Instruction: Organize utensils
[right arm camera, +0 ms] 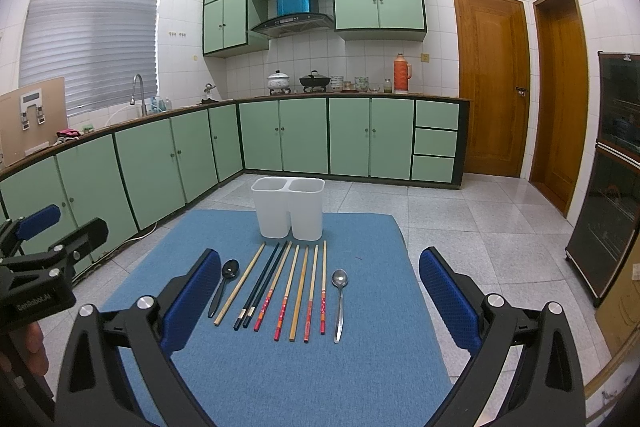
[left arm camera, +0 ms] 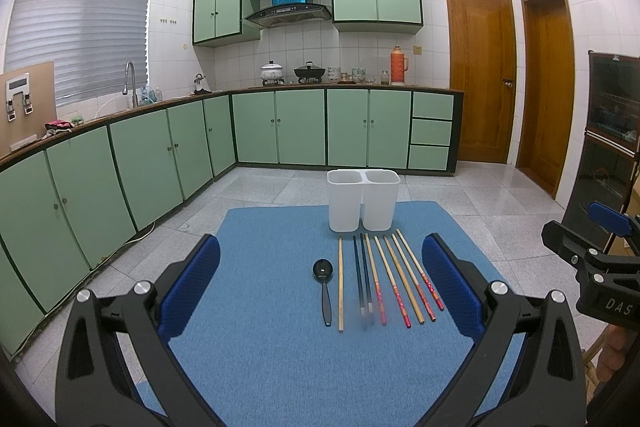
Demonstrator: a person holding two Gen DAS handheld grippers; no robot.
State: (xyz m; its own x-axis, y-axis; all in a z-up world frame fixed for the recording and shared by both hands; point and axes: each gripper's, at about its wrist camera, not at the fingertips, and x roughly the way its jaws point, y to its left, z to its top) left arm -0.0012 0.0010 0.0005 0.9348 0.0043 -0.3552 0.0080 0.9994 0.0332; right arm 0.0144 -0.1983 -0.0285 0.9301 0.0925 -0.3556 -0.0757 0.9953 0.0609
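A white two-compartment holder stands empty at the far edge of a blue mat. In front of it lie a black spoon, several chopsticks side by side, and a metal spoon at the right, seen only in the right wrist view. My left gripper is open and empty, above the near side of the mat. My right gripper is open and empty too; it shows at the right edge of the left wrist view.
The mat lies on a table over a grey tiled floor. Green cabinets run along the left and back. Two wooden doors and a dark glass cabinet stand at the right.
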